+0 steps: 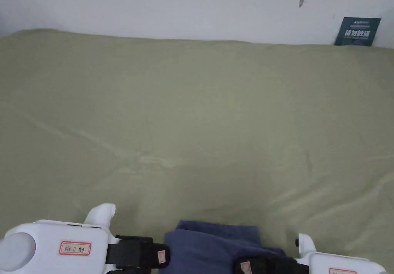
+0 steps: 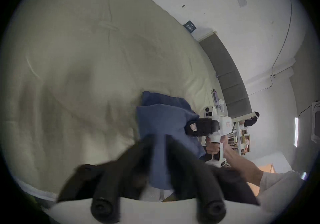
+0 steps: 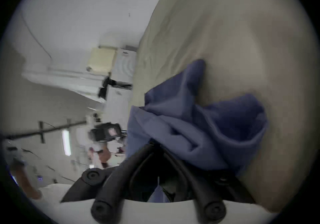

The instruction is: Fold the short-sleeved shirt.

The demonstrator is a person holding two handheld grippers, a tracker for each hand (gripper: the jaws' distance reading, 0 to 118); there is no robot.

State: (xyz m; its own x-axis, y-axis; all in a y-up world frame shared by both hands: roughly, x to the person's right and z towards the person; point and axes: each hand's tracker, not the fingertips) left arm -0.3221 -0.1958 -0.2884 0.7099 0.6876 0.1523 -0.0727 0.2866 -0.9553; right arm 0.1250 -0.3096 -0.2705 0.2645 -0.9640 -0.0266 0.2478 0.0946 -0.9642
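- Left gripper [image 2: 158, 138]: jaws pinched together on the blue shirt [image 2: 162, 120], cloth running between them; right gripper [image 3: 156, 142]: jaws closed to a point on a bunched fold of the same shirt
- Shirt hangs crumpled btwn the two grippers, just above the near edge of the green bed sheet [image 1: 200, 113], which stretches out ahead of both
- Risk: right gripper's hold looks thin, only at the tips; a quick pull apart could slip the cloth out
- Risk: bunched layers; prob. grabbing more than one ply, so the shirt won't spread flat
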